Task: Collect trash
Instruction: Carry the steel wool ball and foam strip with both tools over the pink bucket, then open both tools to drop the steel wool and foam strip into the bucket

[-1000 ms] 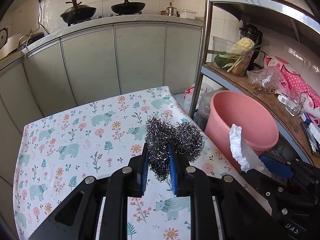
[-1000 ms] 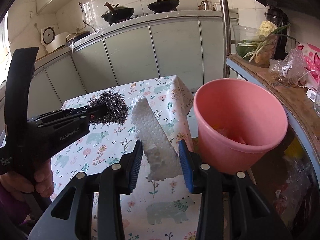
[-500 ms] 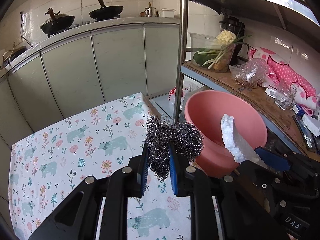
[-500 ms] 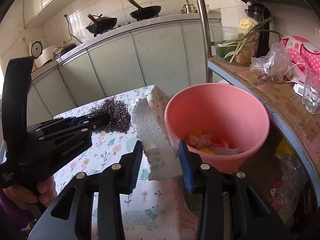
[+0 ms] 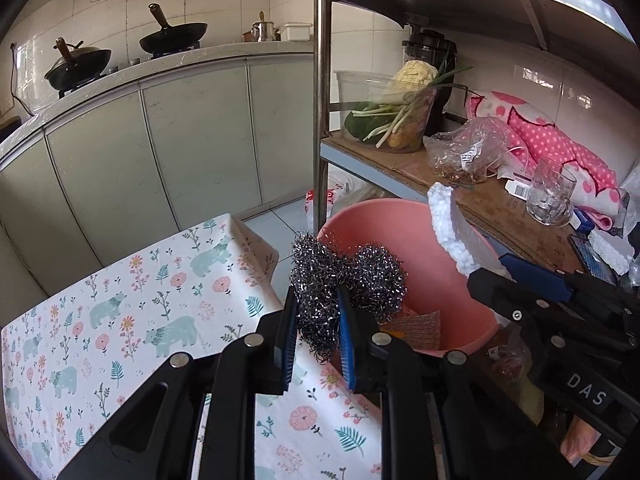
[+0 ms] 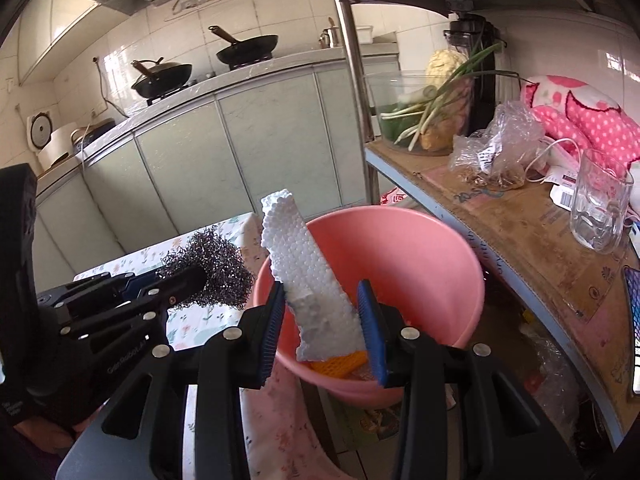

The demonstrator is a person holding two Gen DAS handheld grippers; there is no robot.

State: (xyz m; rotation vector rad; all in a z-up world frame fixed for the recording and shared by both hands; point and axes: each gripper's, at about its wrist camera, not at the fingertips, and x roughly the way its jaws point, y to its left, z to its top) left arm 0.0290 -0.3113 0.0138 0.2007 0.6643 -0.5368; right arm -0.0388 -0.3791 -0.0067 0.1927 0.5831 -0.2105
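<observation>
A: Left wrist view first. What's the left gripper (image 5: pixel 318 326) got?

B: Its blue pads are clamped on a steel wool scourer (image 5: pixel 344 280), which bulges out above and to the right of the fingers. Just beyond it sits the pink bucket (image 5: pixel 420 216), off the far right corner of the floral tablecloth (image 5: pixel 120 320). The scourer hangs over the bucket's near rim, roughly where table edge meets bucket.

A: And the other hand there?

B: The right gripper (image 5: pixel 496 268) comes in from the right, with a foam strip (image 5: pixel 448 232) standing up over the bucket's right side.

A: Right wrist view?

B: The right gripper (image 6: pixel 322 320) pinches the foam strip (image 6: pixel 304 276) near its lower end. The strip's long axis runs up and tilts left, and its bottom corner already hangs inside the pink bucket (image 6: pixel 420 240), above some orange scrap on the floor of it. The left gripper (image 6: pixel 180 280) holds the scourer (image 6: pixel 216 276) just left of the rim.

A: So which is nearer a drop?

B: The right, I'd judge; the foam is over the opening, while the scourer looks to need a little more travel rightward.
</observation>
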